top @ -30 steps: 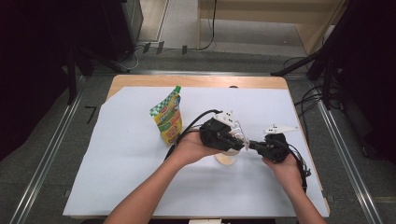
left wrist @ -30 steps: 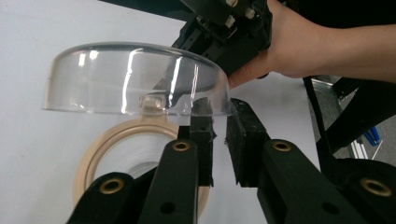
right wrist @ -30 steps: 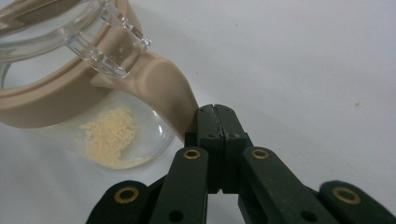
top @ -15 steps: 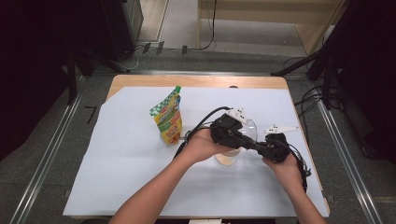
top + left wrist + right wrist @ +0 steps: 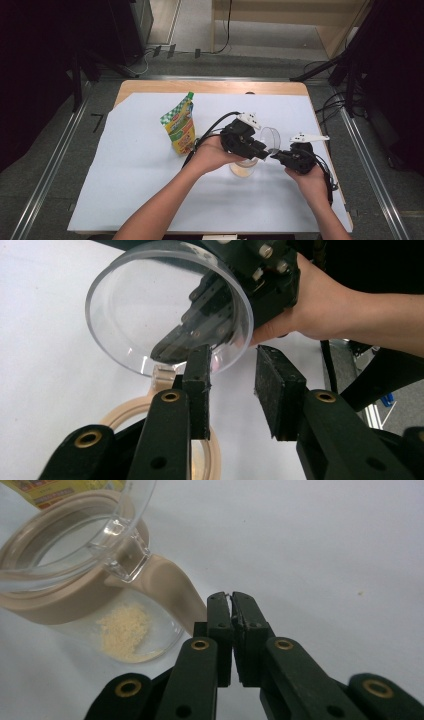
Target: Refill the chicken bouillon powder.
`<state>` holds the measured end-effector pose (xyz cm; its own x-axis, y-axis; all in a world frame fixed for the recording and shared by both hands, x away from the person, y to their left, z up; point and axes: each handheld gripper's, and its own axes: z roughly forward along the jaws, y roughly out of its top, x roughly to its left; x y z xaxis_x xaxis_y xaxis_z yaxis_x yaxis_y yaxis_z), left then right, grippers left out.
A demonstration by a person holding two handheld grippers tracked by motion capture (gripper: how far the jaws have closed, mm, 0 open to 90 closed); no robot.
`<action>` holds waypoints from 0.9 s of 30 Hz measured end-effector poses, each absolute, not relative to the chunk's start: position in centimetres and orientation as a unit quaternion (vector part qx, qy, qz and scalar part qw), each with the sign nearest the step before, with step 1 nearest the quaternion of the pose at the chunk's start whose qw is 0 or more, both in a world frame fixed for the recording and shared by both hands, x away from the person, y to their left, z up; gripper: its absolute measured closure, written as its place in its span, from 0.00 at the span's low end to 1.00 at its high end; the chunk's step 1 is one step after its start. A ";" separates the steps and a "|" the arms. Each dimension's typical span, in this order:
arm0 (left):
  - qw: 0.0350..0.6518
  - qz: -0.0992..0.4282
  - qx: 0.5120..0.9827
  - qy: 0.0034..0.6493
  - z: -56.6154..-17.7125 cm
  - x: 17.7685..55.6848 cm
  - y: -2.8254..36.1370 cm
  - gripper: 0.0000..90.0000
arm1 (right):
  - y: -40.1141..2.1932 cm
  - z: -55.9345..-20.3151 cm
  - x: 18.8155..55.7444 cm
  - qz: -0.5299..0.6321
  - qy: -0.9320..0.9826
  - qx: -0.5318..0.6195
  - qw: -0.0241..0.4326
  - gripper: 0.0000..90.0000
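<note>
A clear jar with a beige rim stands on the white sheet, a little pale powder at its bottom. Its clear hinged lid is tipped up and open. My left gripper hovers over the jar by the lid's lower edge. Its jaws have just been opening and nothing is pressed between the pads. My right gripper is shut, its tips just right of the jar's beige hinge arm; behind the lid in the left gripper view a hand holds it.
A green and yellow pouch stands upright left of the jar. The white sheet covers most of the wooden table. Cables trail from both grippers, and floor rails run along either side.
The jar's lid has swung up from shut to standing open. My left gripper shifted right with it and its jaws spread. The right hand stayed put.
</note>
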<state>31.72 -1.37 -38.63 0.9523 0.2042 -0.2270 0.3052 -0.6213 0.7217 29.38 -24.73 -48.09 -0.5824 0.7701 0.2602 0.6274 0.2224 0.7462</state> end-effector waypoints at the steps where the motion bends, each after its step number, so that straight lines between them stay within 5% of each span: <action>1: 0.410 -0.062 0.899 0.143 -38.6 31.7 -1.2 0.75 | -24.9 -47.9 29.2 0.434 0.777 0.448 0.083 0.96; 13: 0.424 -0.057 0.890 0.159 -38.0 31.1 1.6 0.75 | -25.5 -47.0 26.4 0.444 0.772 0.445 0.086 0.88; 27: 0.417 -0.066 0.885 0.196 -39.7 30.5 5.5 0.56 | -23.7 -47.7 24.0 0.445 0.788 0.420 0.069 0.71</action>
<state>30.49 5.51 -39.71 0.9143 0.2917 -0.2811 0.4025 -0.5754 0.7119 23.99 -23.71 -47.67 -0.6380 0.7229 0.2652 0.6010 0.2521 0.7585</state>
